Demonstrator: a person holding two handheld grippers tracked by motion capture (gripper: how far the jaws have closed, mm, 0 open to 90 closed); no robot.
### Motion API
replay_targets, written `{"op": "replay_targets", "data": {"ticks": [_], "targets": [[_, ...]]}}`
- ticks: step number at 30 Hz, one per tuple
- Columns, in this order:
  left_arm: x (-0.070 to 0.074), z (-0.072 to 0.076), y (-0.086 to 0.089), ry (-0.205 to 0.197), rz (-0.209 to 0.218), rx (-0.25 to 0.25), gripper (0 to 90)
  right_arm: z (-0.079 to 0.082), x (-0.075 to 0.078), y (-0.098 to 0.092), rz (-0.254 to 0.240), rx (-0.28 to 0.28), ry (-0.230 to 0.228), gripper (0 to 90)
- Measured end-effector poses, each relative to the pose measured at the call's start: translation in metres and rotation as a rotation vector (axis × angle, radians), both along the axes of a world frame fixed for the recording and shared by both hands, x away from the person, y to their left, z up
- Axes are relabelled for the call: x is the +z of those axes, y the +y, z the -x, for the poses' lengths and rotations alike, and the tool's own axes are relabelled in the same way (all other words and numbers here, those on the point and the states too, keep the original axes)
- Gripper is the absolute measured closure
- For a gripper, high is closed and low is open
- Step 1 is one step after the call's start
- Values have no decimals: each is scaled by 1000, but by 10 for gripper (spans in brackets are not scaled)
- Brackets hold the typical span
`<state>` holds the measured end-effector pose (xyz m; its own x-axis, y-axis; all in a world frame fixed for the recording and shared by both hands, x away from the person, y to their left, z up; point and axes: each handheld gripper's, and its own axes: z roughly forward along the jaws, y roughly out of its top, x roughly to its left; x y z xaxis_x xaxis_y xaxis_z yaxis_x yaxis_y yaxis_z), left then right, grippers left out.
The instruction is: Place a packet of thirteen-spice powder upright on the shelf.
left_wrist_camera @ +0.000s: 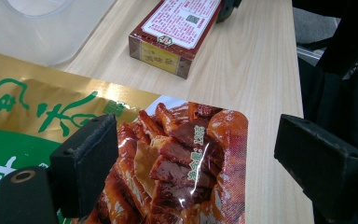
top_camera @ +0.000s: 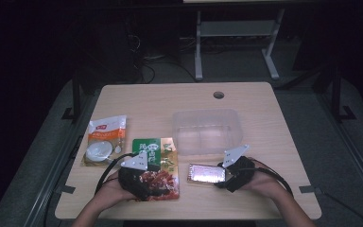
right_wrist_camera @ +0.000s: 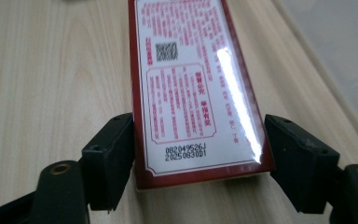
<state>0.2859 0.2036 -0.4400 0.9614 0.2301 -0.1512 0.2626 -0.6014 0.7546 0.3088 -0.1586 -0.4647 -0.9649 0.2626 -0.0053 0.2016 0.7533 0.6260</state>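
A green, gold and red snack pouch (top_camera: 157, 163) (left_wrist_camera: 177, 158) lies flat near the table's front edge. My left gripper (top_camera: 153, 183) (left_wrist_camera: 198, 140) hovers open over its red lower end, jaws wide apart and touching nothing. To its right a flat red box (top_camera: 205, 173) (left_wrist_camera: 177, 32) (right_wrist_camera: 193, 84) with a white printed label rests on the table. My right gripper (top_camera: 222, 177) (right_wrist_camera: 198, 130) has come in from the right onto the box's near end. Its pads (right_wrist_camera: 116, 158) lie against both long sides.
A clear plastic container (top_camera: 179, 127) (left_wrist_camera: 42, 32) stands behind the pouch and the box, mid-table. A white and orange pouch (top_camera: 105, 140) lies at the left. The wooden table (top_camera: 160, 101) has a round cable hole (top_camera: 218, 94) at the back; the floor beyond is dark.
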Motion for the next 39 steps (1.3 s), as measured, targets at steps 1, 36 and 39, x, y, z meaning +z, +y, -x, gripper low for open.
{"op": "replay_targets", "data": {"ticks": [1,36,39], "targets": [[0,0,0,-1,0,-1,130,0,-1,1,10,6,-2,284],[55,-36,-20,-78,129,-94,118,3,50,-4,-254,66,46,321],[66,-43,-23,-85,146,-119,110,-2,59,3,-259,81,29,321]]}}
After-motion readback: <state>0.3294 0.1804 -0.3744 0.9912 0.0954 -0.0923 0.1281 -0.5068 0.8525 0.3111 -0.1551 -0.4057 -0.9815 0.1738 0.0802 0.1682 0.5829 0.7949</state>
